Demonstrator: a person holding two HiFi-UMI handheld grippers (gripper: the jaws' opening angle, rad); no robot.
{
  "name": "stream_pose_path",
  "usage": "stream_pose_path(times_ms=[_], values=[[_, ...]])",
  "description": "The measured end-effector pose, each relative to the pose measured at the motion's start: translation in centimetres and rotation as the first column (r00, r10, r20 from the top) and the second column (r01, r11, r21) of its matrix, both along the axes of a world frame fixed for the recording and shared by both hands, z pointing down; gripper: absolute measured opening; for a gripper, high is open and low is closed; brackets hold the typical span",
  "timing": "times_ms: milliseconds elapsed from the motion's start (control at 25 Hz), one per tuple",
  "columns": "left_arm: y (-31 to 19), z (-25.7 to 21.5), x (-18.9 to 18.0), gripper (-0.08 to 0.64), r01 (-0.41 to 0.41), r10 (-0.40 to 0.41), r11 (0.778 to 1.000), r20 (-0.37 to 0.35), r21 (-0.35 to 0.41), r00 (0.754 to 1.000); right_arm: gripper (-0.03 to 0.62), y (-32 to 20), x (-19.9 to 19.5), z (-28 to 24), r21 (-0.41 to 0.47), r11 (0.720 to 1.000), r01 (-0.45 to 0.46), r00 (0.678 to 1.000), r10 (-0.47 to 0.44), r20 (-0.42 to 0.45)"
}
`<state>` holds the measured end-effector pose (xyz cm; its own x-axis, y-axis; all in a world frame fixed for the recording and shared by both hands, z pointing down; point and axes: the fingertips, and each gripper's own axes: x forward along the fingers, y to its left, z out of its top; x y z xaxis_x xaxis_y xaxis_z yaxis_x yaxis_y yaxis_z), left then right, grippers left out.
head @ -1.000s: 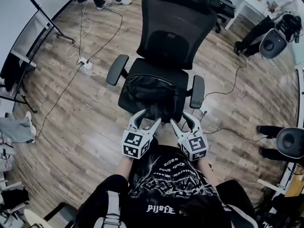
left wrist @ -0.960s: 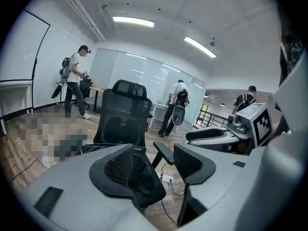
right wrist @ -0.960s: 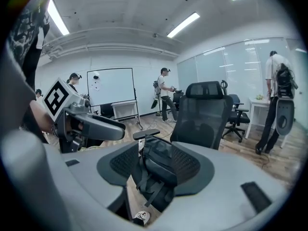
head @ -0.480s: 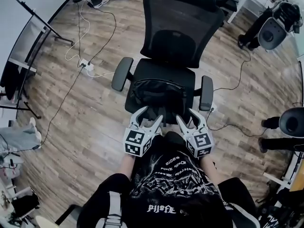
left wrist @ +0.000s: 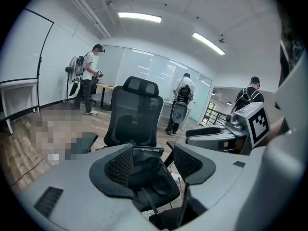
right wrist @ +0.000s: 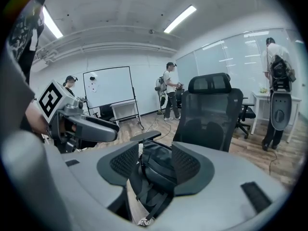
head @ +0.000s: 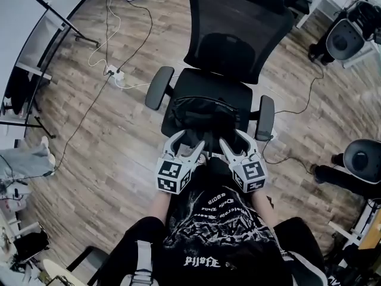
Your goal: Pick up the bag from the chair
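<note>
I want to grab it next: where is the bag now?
In the head view, the black bag lies on the office chair's seat, just beyond the left gripper and right gripper.

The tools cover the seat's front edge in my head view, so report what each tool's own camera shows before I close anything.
Observer: In the left gripper view the left tool has its jaws apart. The bag shows between them, but the pads are not pressing it.
Operator: Now the right one.
Observer: The right tool is open as well, and its view shows the bag's straps hanging loose below it.
</note>
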<state>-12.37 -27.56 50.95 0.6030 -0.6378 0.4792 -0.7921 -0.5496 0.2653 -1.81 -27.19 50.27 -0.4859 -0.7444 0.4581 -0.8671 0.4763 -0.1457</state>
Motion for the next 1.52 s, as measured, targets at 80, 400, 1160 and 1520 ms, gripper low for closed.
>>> stream_pose_path(times_ms=[80,400,1160,1520], values=[[-0.2,0.0,-0.1,0.270,0.009,-0.009,1.000,0.012,-0.006,1.000,0.221,-0.2,0.3,0.0,-0.007,1.000,0.003,1.000,-0.003,0.002],[-3.2,1.3,-1.1,0.270,0.052,-0.050,0.998,0.062,-0.030,0.997,0.232,-2.6,2.7,1.0,-0.025,1.000,0.010,1.000,-0.011,-0.024],[-12.8,16.1,-5.1,0.270,0.058,-0.005,0.968,0.215,-0.244,0.977,0.233,-12.5,7.5,15.1,-0.173,0.985,0.019,0.984,-0.048,-0.170],[-15.4,23.1,-7.0,0.270,0.003,0.072,0.952,0.232,-0.306,0.970,0.235,-14.3,8.0,22.1,-0.261,0.962,0.080,0.983,-0.120,-0.141]])
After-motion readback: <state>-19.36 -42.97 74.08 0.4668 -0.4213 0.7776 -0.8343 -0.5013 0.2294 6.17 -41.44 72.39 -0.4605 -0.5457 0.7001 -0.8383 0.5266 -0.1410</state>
